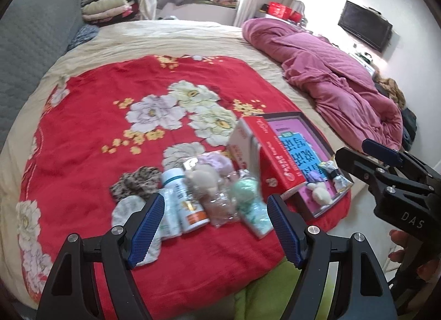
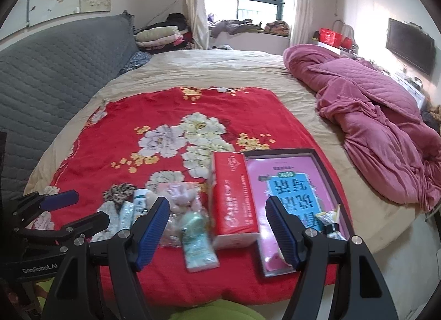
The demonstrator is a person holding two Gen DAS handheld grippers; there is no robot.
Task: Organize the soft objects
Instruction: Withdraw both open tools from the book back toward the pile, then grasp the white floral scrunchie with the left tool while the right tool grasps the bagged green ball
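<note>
Small items lie in a cluster on a red flowered blanket (image 1: 115, 132): a leopard scrunchie (image 1: 136, 182), a white cloth (image 1: 128, 209), a white bottle (image 1: 187, 201), a beige plush (image 1: 202, 179), a pink scrunchie (image 1: 217, 160) and a green plush in clear wrap (image 1: 248, 198). A red tissue pack (image 2: 234, 198) leans beside a dark tray (image 2: 325, 165) that holds a pink book. A white plush (image 1: 321, 194) rests on the tray. My left gripper (image 1: 216, 227) hovers open in front of the cluster. Above the green plush (image 2: 195, 237), my right gripper (image 2: 217, 233) is open and holds nothing.
A crumpled pink quilt (image 2: 380, 127) lies along the bed's right side. A grey padded headboard (image 2: 55, 80) is on the left. Folded clothes (image 2: 162, 34) sit by the window. A TV (image 2: 410, 44) hangs on the right wall. Green fabric (image 1: 264, 292) shows at the near edge.
</note>
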